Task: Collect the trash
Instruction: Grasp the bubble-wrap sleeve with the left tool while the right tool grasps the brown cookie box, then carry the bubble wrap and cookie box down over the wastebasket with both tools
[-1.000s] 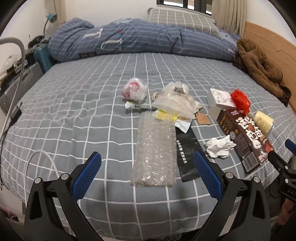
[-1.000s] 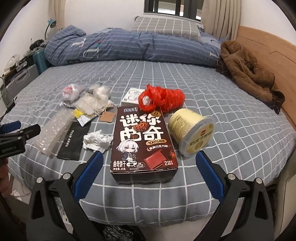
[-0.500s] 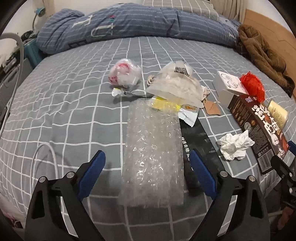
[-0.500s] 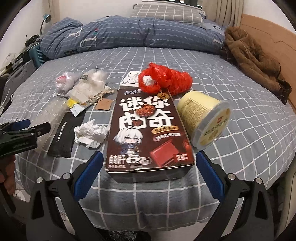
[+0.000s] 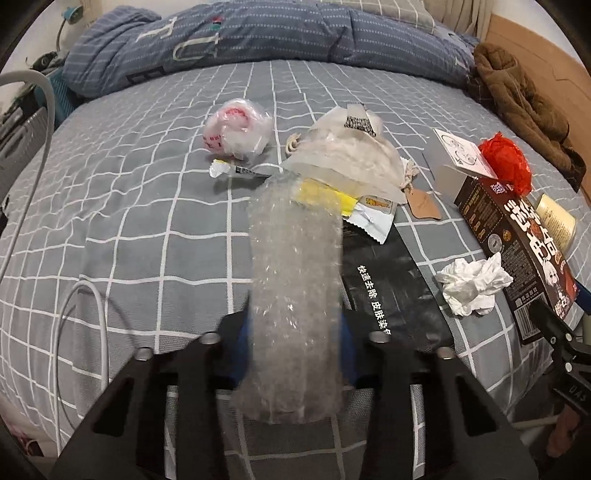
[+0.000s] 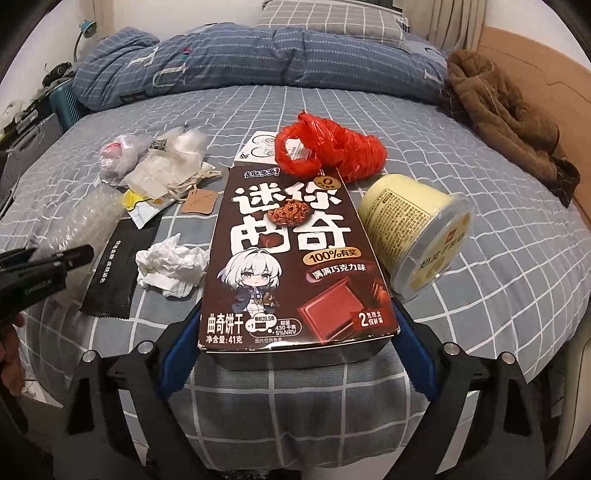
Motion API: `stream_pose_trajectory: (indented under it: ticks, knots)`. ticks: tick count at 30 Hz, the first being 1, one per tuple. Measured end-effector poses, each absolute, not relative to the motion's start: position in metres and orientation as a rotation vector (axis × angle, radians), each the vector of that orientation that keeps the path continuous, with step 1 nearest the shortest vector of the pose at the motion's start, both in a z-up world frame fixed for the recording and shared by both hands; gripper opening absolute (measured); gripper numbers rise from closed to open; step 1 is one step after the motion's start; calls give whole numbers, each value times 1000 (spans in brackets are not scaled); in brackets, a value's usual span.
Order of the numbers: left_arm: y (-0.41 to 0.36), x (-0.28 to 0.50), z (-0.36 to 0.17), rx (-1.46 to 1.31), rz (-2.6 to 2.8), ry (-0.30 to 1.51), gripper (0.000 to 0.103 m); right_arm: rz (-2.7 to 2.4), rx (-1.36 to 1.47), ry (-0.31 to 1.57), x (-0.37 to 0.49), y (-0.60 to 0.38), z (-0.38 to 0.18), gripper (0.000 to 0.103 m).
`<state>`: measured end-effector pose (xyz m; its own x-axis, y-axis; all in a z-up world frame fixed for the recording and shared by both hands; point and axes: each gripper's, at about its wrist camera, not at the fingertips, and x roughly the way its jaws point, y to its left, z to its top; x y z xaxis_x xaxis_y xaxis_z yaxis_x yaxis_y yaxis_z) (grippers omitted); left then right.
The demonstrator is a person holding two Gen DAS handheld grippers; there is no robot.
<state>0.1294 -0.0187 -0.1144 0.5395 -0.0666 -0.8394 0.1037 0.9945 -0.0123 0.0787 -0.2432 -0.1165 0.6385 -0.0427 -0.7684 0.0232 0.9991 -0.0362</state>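
Observation:
My left gripper (image 5: pixel 293 354) is shut on the near end of a clear bubble wrap sheet (image 5: pixel 295 266) that lies on the grey checked bed. My right gripper (image 6: pixel 291 332) is shut on the near end of a dark brown cookie box (image 6: pixel 291 251), one blue pad on each side. Other trash lies around: a crumpled white tissue (image 6: pixel 170 264), a black sachet (image 6: pixel 114 269), a yellow tub (image 6: pixel 417 225) on its side, a red plastic bag (image 6: pixel 328 147), a white box (image 6: pixel 258 149), clear bags (image 5: pixel 347 151) and a pink-white bag (image 5: pixel 236 129).
A folded blue duvet (image 5: pixel 258 33) lies across the far end of the bed. A brown coat (image 6: pixel 506 110) lies at the right by the wooden headboard (image 6: pixel 535 66). A white cable (image 5: pixel 85 314) loops on the bed at the left. Luggage (image 6: pixel 33 129) stands left of the bed.
Both grippers moved forward and closed. The left one went from open, behind the bubble wrap, to shut on it. The right one closed on the cookie box.

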Motion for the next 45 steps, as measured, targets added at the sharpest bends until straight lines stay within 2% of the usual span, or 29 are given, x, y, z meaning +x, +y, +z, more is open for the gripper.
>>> stream_pose_trajectory:
  ticks: [2,8,28,45]
  knots:
    - [-18,128,-111,38,-97,988,26,-34,-30,870,77,-242,-114,87]
    - [-15,124,-101,25,-95,970,24,-16,-39,817,68,-236,-95,87]
    - [-7,85,-41,7,-75,839,22,32,-35,704,40,-222,-47,87]
    - [-4,35,-27,-17,-86,803,22,49,-46,647,-8,-217,-23,87]
